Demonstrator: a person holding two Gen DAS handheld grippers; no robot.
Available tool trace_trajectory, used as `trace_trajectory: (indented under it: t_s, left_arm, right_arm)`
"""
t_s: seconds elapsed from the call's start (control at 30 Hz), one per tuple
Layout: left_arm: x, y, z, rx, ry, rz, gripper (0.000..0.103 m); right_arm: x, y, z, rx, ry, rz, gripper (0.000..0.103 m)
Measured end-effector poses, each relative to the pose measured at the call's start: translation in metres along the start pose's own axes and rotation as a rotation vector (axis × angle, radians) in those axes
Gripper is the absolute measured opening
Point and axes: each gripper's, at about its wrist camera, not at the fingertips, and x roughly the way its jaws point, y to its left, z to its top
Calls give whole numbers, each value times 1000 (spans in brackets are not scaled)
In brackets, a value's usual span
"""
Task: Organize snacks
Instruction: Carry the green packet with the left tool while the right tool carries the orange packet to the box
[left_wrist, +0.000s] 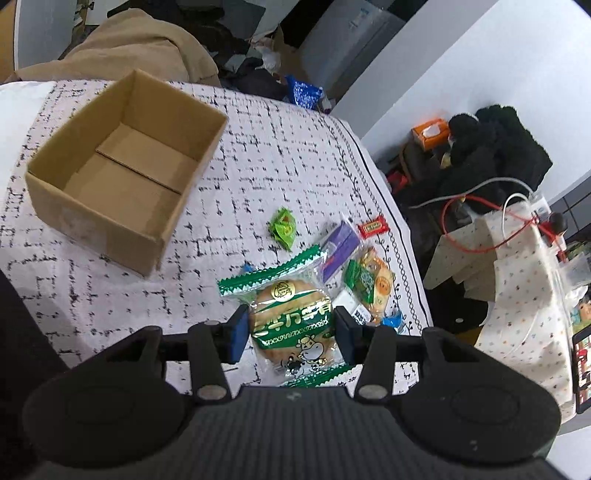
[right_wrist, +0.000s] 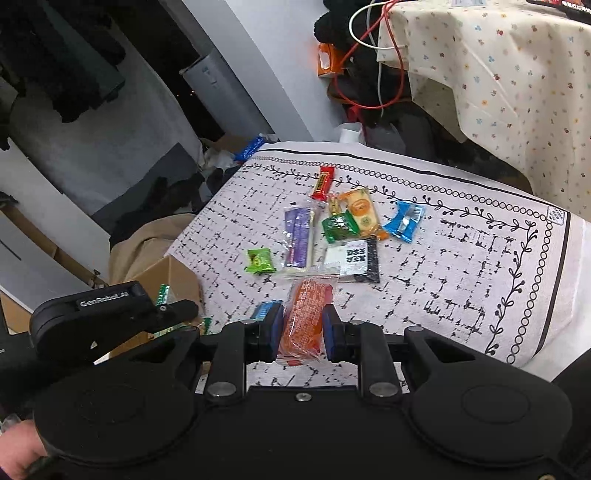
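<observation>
My left tool (left_wrist: 291, 332) is closed on a round pastry in a clear green-edged wrapper (left_wrist: 293, 325), held above the white black-flecked cloth on the bench (left_wrist: 258, 155). My right tool (right_wrist: 300, 332) grips a long orange snack packet (right_wrist: 304, 319). The open brown cardboard box (left_wrist: 122, 166) sits far left; other snacks lie right.

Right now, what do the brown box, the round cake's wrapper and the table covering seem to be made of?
The box looks like plain matte corrugated cardboard: brown, with folded flaps meeting on the floor. The cake wrapper, between the left gripper's jaws, seems to be glossy thin plastic film, clear in part, with zigzag-cut sealed ends. The table covering looks like a matte printed sheet, cloth or vinyl; I cannot tell which.
</observation>
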Motion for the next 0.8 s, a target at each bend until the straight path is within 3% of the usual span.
trace_trajectory:
  t_s: [0.43,0.8]
  left_arm:
    - [-39,26,17,-6,-60,-18,47]
    - [-64,57,37,6,-102,8,47]
  right_arm:
    - [-10,32,-4,-22,-34,26,23]
    - [6,80,-8,-59,-22,134,23]
